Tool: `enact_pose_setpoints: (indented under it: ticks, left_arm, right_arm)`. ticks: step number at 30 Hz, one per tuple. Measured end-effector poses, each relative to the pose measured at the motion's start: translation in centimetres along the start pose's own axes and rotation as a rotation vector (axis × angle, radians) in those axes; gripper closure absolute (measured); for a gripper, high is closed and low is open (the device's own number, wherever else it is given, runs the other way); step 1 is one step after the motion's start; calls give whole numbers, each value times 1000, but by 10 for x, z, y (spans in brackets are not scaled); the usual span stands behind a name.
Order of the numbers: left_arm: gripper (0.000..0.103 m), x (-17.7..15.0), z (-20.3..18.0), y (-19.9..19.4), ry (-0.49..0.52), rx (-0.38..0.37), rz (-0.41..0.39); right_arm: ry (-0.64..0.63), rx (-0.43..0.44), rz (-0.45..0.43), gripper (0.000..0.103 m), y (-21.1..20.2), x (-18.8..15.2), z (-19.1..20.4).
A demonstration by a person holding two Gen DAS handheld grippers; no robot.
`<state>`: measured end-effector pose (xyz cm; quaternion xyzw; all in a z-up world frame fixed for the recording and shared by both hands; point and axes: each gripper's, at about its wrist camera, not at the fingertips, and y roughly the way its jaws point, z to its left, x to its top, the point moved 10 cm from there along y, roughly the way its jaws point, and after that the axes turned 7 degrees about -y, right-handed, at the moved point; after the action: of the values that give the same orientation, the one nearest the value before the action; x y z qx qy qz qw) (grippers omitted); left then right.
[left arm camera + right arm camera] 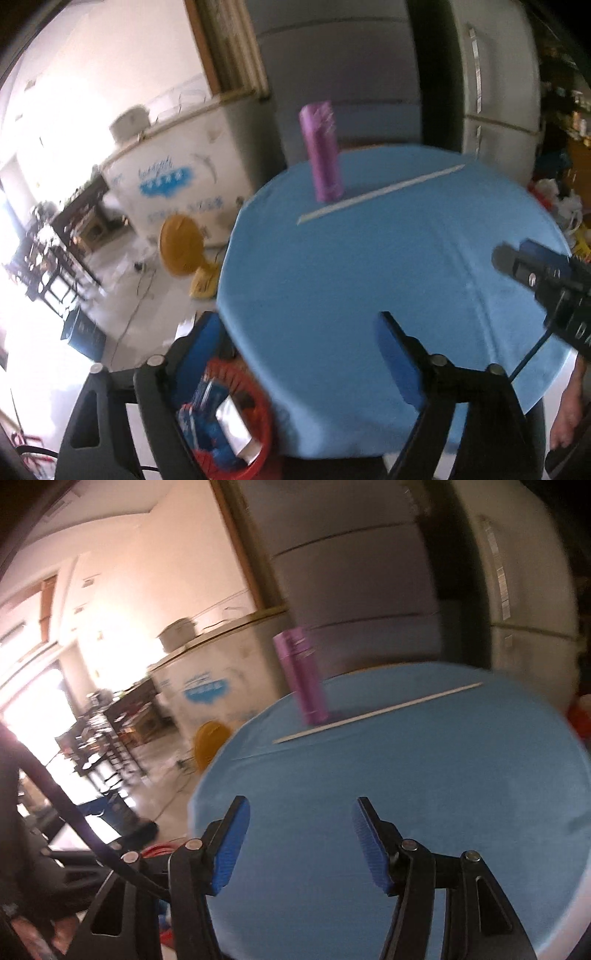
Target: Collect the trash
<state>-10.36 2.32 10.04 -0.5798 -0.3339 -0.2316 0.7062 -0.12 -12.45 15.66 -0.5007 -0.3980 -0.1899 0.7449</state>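
- Both claws are empty right now. The left claw point(303, 345) is spread wide with nothing between its blue pads, hanging over the near edge of the round worktop point(369, 266) with its blue cloth.
- The right claw point(299, 843) is the same deal: jaws well apart, holding nothing, also above the near edge. You can see it poking in from the right side in the left wrist view too.
- What's left to collect, as far as I can tell: a long thin white stick point(380, 194), maybe a wrapped straw or chopstick, too blurry to say. It lies flat across the far half of the worktop.
- A purple cylinder point(321, 151), looks like a can or tumbler, stands upright at the far left edge, just beside the stick's left end, maybe touching it.
- The red basket point(236, 424) sits on the floor below the near left edge, with blue and white wrappers already in it.
- My guess for doing the next bit well: go for the stick's free right half, well apart from the cylinder, come down with the jaws straddling it crosswise, and pinch low against the cloth.
- Risk: it's thin and flat, so it could slide or the cloth could bunch up.
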Motion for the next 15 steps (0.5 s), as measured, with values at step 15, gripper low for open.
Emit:
enact_pose_setpoints:
  ticks: [15]
  left_arm:
    - [14,65,-86,-45,69,-71,-121]
  right_arm:
    - [9,-220,-86,36,-85,30,-83]
